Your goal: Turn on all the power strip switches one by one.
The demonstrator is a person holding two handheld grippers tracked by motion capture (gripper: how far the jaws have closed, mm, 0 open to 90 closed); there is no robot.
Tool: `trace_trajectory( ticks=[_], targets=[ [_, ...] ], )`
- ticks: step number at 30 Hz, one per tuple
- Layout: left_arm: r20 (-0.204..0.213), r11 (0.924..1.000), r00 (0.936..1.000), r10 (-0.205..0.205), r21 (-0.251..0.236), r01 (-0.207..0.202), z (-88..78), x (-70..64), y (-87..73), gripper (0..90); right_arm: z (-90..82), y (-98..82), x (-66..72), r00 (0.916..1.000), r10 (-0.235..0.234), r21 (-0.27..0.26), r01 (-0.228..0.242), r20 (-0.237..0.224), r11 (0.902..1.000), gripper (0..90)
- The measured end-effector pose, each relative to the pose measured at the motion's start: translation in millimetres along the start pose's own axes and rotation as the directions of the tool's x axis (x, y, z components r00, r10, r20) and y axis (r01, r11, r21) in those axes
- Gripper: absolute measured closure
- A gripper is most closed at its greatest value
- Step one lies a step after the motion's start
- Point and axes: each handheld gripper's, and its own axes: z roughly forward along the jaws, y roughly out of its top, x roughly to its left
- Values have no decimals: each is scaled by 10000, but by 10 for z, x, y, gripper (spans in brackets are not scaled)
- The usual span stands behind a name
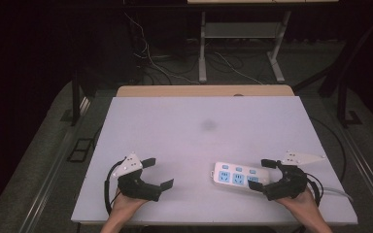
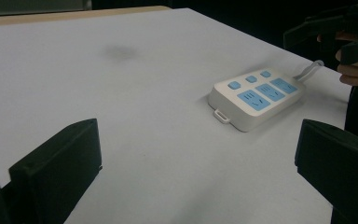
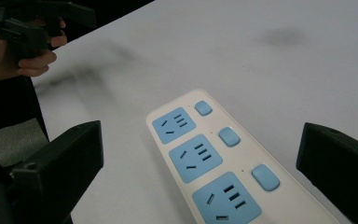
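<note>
Power strip [image 1: 237, 176] lay flat on the white table [image 1: 194, 131], sockets up, its far end between the spread jaws of the right gripper [image 1: 265, 174], pads clear of it. Over on the left, the left gripper [image 1: 159, 173] hovered with jaws wide apart and nothing between them, the strip well off to its right. Behind the right gripper, the white cord [image 1: 337, 192] trailed away.
</note>
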Motion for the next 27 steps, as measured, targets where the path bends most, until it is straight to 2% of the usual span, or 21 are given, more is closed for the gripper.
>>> trace_trajectory(
  ticks=[16, 23, 27],
  targets=[
    [-2, 9999, 10000, -79, 62, 79, -12, -1, -5, 0, -121, -8, -29, 9998, 33, -154, -30, 183, 9999, 6],
    [47, 9998, 10000, -85, 191, 84, 11, -11, -10, 0, -123, 10, -21, 9998, 104, -14, -104, 149, 9999, 6],
    [55, 9996, 10000, -57, 260, 55, 13, -12, -12, 0, -106, 32, 6, 9999, -10, 120, 9, 124, 9999, 6]
  ],
)
